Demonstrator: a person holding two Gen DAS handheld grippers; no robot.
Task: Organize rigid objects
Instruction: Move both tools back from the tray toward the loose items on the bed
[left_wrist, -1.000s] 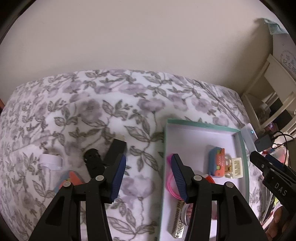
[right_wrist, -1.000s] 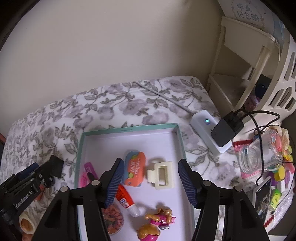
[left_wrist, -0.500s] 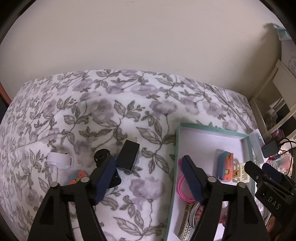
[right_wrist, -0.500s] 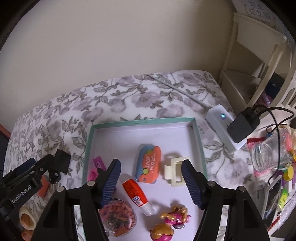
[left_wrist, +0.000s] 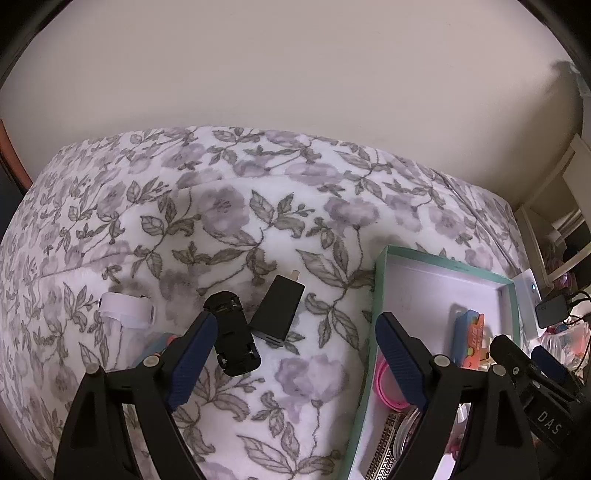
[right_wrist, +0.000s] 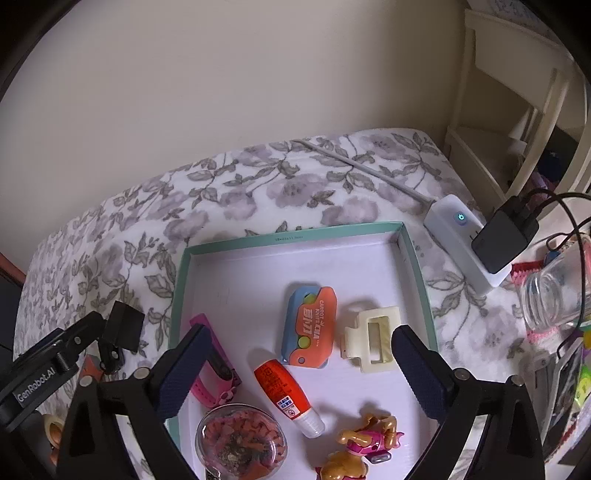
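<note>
The left claw hangs spread and empty over the floral bedspread, and the small black toy car lies just inside its left finger, beside the black rectangular plug adapter. Closing here could catch only the car's edge and flick it away, or nudge the adapter. The right claw, also spread and empty, hovers above the teal-rimmed white tray; lowering might knock the orange glue tube. Both claws have just been opening compared with a second ago, nothing between them. The adapter was probably released then.
</note>
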